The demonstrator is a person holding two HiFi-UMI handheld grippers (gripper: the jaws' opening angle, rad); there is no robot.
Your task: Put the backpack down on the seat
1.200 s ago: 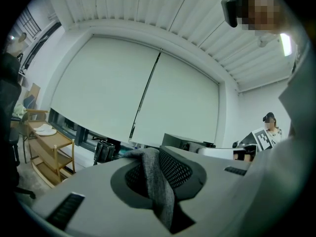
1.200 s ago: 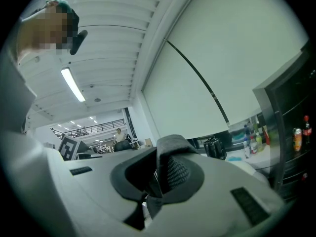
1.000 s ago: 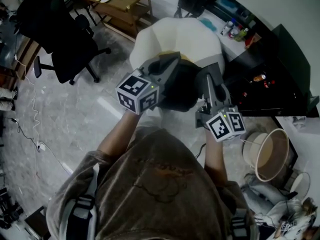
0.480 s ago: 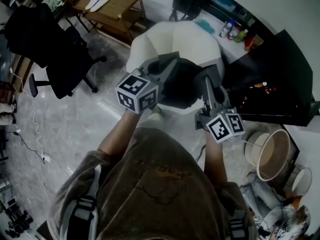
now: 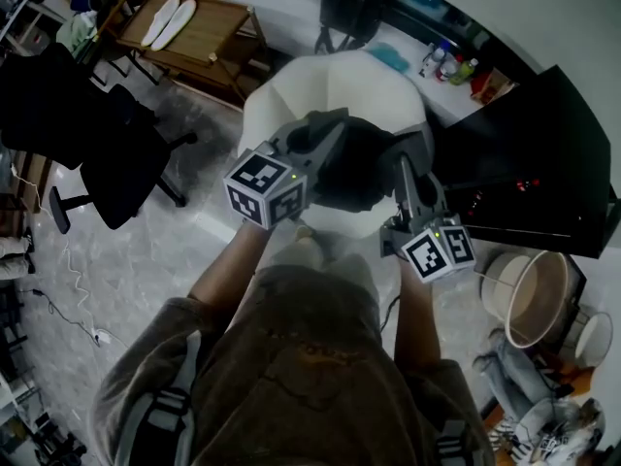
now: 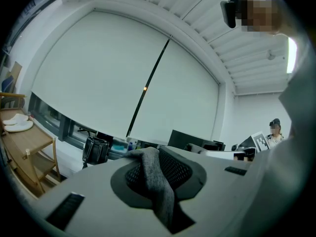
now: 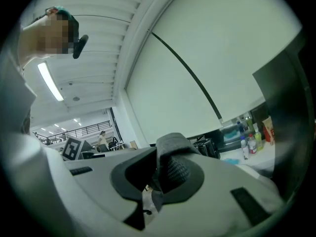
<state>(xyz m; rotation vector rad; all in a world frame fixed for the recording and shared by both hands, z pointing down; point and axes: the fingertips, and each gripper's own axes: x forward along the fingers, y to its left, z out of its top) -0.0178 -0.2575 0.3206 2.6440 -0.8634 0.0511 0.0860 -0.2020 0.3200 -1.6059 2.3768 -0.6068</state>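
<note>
A dark backpack (image 5: 354,168) hangs between my two grippers, above the white armchair seat (image 5: 330,85); whether it touches the seat I cannot tell. My left gripper (image 5: 325,134) is shut on a grey backpack strap (image 6: 157,181), which runs down between its jaws. My right gripper (image 5: 406,158) is shut on a darker strap (image 7: 173,159) that folds over its jaws. Both point away from the person, over the seat. The backpack's lower part is hidden behind the grippers.
A wooden table (image 5: 218,32) with white insoles stands far left. A black office chair (image 5: 107,153) is on the left, a black desk (image 5: 543,163) on the right, with bottles (image 5: 451,66) behind. A round basket (image 5: 529,299) sits near right, a black bin (image 5: 344,8) beyond the seat.
The white seat has come nearer in the head view, and the floor and furniture have slid with it. Both grippers keep their hold and their places relative to the backpack.
</note>
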